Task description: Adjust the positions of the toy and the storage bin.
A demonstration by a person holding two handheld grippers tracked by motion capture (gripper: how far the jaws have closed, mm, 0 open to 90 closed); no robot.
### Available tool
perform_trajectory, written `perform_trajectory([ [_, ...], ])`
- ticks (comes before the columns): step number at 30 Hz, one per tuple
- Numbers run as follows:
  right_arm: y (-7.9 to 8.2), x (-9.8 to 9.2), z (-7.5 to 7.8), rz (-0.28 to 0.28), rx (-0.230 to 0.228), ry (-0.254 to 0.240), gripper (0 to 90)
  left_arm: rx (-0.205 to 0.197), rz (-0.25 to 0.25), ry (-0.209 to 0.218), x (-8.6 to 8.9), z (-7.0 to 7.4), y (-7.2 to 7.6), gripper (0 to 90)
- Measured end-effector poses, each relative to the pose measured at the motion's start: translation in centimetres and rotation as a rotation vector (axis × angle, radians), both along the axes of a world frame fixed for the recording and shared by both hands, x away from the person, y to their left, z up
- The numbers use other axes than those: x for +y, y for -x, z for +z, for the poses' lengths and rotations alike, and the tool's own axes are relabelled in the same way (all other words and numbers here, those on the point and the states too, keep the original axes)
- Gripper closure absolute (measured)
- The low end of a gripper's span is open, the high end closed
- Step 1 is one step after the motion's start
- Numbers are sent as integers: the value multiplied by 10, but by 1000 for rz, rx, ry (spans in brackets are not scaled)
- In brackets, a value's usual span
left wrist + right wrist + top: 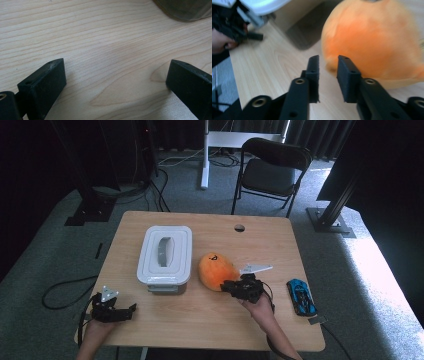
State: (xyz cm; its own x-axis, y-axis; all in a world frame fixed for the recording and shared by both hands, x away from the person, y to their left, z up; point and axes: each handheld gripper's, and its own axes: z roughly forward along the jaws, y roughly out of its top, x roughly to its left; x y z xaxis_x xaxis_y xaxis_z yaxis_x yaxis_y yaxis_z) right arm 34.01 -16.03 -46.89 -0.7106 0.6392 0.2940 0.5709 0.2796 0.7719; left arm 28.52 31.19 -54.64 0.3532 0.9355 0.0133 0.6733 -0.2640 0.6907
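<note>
An orange plush toy (215,270) lies on the wooden table (200,320), just right of a white lidded box (165,254). My right gripper (231,287) sits at the plush's near edge. In the right gripper view its jaws (328,60) stand open with a narrow gap; nothing is pinched, and the plush (374,42) bulges just beyond the fingertips. My left gripper (131,310) rests at the table's near left corner. In the left gripper view it (116,72) is wide open over bare wood.
A blue toy car (301,296) lies near the table's right edge. The box's grey base (185,10) shows ahead of the left gripper. The table has a cable hole (239,227) at the back. A black chair (272,170) stands behind the table.
</note>
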Motion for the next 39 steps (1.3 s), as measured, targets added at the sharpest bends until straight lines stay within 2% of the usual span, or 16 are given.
perform_trajectory([
  [3, -8, -8, 6, -42, -17, -3, 624, 0, 0, 0, 0, 0, 0, 32],
  [5, -16, -12, 8, -59, -19, 6, 548, 0, 0, 0, 0, 0, 0, 32],
  [7, -21, -14, 8, -70, -13, 9, 541, 0, 0, 0, 0, 0, 0, 32],
  [9, -36, -15, 7, -91, 4, 1, 492, 0, 0, 0, 0, 0, 0, 32],
  [10, -39, -14, 6, -97, 6, 2, 479, 0, 0, 0, 0, 0, 0, 32],
  [13, -45, -7, 2, -88, 7, 30, 452, 0, 0, 0, 0, 0, 0, 32],
  [15, -49, -2, -3, -75, 33, 40, 425, 0, 0, 0, 0, 0, 0, 32],
  [19, -50, 6, -10, -64, 23, 61, 398, 0, 0, 0, 0, 0, 0, 32],
  [20, -50, 8, -12, -58, 14, 58, 394, 0, 0, 0, 0, 0, 0, 32],
  [21, -49, 11, -14, -55, -10, 81, 389, 0, 0, 0, 0, 0, 0, 32],
  [22, -49, 13, -15, -54, -18, 83, 388, 0, 0, 0, 0, 0, 0, 32],
  [26, -50, 16, -17, -49, -10, 92, 363, 0, 0, 0, 0, 0, 0, 32],
  [30, -50, 24, -20, -15, 10, 116, 309, 0, 0, 0, 0, 0, 0, 32],
  [35, -48, 34, -22, -16, -21, 151, 314, 0, 0, 0, 0, 0, 0, 32],
  [39, -46, 36, -23, -37, -44, 150, 438, 0, 0, 0, 0, 0, 0, 32],
])
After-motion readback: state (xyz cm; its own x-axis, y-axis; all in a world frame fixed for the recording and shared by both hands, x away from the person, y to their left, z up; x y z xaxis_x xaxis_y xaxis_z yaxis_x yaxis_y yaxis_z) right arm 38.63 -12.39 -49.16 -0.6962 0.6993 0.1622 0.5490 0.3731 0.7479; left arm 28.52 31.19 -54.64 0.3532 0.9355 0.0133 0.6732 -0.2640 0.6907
